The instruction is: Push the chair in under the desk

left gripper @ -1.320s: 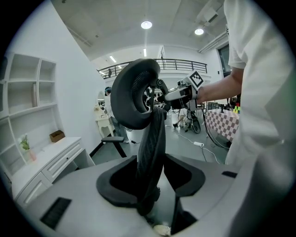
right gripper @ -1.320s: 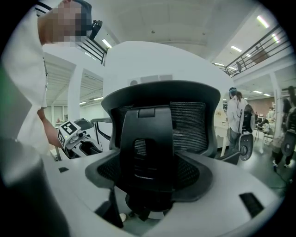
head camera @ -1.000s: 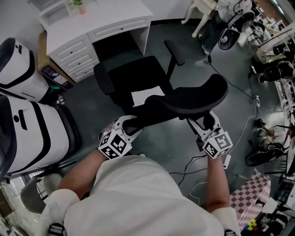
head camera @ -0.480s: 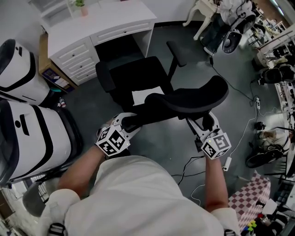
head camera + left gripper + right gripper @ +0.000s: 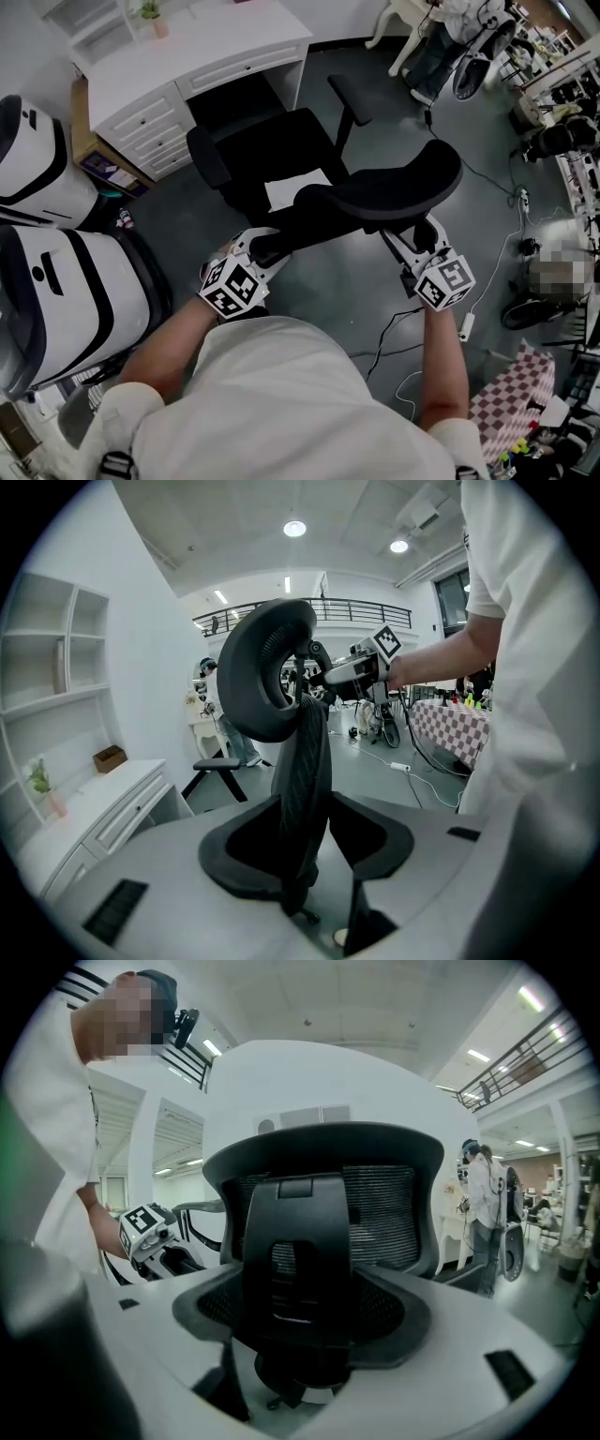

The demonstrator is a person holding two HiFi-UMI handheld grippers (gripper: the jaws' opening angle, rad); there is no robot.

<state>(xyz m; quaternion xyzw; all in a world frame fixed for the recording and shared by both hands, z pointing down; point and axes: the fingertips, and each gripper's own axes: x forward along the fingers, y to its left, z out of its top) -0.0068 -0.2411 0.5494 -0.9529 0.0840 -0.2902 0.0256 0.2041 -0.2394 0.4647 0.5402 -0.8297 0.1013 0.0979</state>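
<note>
Jaws of the left gripper (image 5: 265,246) pinch the backrest (image 5: 384,192) edge of the black mesh office chair (image 5: 272,150), about half open. The right gripper (image 5: 419,239) clamps wide on the chair's rear plastic spine (image 5: 298,1260). The chair faces the white drawered desk (image 5: 187,47), just short of its opening.

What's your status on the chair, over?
Left hand-held gripper and right hand-held gripper clamped on chair back. Seat front at desk opening, not under. Right armrest sits outside desk's side panel, may catch.
</note>
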